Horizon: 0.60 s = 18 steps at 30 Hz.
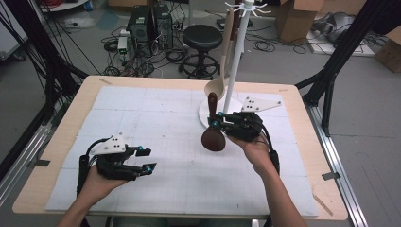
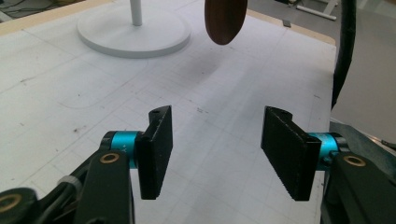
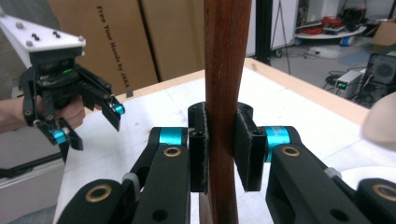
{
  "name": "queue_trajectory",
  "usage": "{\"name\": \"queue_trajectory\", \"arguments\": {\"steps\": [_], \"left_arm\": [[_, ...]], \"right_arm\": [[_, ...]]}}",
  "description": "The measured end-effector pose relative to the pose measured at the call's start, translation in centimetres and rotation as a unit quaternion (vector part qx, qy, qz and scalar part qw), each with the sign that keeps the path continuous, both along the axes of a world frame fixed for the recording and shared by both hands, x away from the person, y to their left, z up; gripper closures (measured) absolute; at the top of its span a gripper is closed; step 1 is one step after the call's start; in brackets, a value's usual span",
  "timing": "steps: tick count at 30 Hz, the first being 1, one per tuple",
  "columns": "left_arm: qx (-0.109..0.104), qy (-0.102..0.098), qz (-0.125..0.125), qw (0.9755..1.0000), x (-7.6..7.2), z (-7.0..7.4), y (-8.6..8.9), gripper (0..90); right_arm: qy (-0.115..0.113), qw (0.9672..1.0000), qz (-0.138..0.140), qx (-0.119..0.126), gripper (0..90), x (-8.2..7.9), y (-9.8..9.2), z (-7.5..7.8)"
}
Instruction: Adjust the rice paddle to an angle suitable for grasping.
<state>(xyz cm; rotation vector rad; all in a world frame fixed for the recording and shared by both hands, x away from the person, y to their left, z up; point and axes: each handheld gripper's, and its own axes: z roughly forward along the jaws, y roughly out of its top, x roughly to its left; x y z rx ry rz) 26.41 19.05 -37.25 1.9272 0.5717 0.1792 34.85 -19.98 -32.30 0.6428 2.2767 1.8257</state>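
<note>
A dark wooden spoon (image 1: pixel 213 138) hangs upright over the white mat, bowl down, just in front of the white rack's round base (image 1: pixel 203 115). My right gripper (image 1: pixel 216 120) is shut on its handle (image 3: pixel 227 56), with both pads pressed against the wood. My left gripper (image 1: pixel 145 160) hovers low over the mat at the front left, open, with nothing between its pads (image 2: pixel 156 149). In the left gripper view the spoon's bowl (image 2: pixel 225 21) hangs ahead near the rack base (image 2: pixel 133 35). The right gripper view shows the left gripper (image 3: pixel 88 123) off to the left.
A pale wooden spoon (image 1: pixel 218 85) hangs from the rack's white pole (image 1: pixel 236 61). The mat (image 1: pixel 142 109) covers most of the wooden table (image 1: pixel 302 142). Beyond the far edge stand a black stool (image 1: pixel 202 38), computer boxes (image 1: pixel 149 23) and cardboard boxes (image 1: pixel 295 19).
</note>
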Motion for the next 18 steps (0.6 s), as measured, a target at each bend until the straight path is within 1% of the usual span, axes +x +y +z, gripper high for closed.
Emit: {"name": "queue_trajectory", "arguments": {"steps": [4, 7, 12, 14, 17, 18], "left_arm": [[-0.001, -0.003, 0.007, 1.0, 0.0, 0.1, 0.3, 40.7], [-0.005, -0.002, 0.012, 0.9999, 0.1, 0.1, 0.6, 38.5], [-0.003, -0.003, 0.022, 0.9998, 0.1, 0.0, 1.0, 34.5], [-0.003, -0.003, 0.022, 0.9997, 0.1, 0.0, 1.1, 33.5], [-0.001, -0.003, 0.025, 0.9997, 0.2, -0.1, 1.1, 30.9], [-0.001, -0.002, 0.027, 0.9996, 0.2, -0.1, 1.2, 29.9]], "right_arm": [[-0.003, 1.0, -0.008, 0.002, 77.8, 0.5, -0.6, 0.6], [-0.002, 0.9999, -0.012, 0.002, 77.8, 0.8, -1.0, 1.0], [-0.005, 0.9998, -0.017, 0.002, 77.9, 1.4, -1.5, 1.7], [-0.005, 0.9997, -0.021, 0.007, 77.9, 1.6, -1.8, 2.0], [-0.006, 0.9996, -0.026, 0.006, 77.8, 1.8, -2.1, 2.4], [-0.01, 0.9996, -0.027, 0.006, 77.9, 1.9, -2.2, 2.6]]}}
